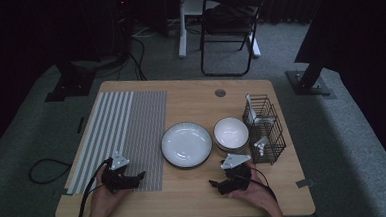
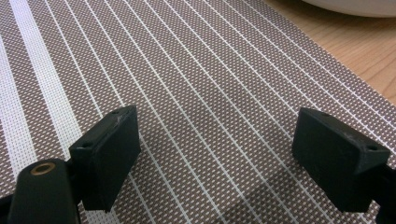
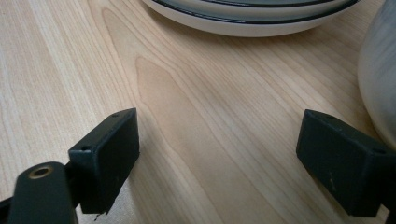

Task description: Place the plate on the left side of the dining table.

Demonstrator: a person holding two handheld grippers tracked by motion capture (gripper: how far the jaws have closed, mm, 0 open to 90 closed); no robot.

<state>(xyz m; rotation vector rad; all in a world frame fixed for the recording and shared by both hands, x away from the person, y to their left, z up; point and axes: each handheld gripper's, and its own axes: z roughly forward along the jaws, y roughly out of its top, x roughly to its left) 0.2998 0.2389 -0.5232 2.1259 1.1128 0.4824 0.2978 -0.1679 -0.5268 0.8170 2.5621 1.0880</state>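
1. Two hands enter at the frame's bottom; my left gripper (image 1: 139, 176) lies low over the striped placemat (image 1: 127, 127), jaws wide, empty.
2. My right gripper (image 1: 214, 183) rests lower centre on the table (image 1: 195, 188), jaws wide, below the plate (image 1: 187, 144) and bowl (image 1: 231, 133).

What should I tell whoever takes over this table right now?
Left claw: open, holding nothing, over the striped mat.
Right claw: open, holding nothing, over bare table near the plate.
Bowls sit stacked right of the plate; the wire rack beside them holds white utensils.
Done: nothing on the mat yet.
Left: probably setting the dishes on the mat.
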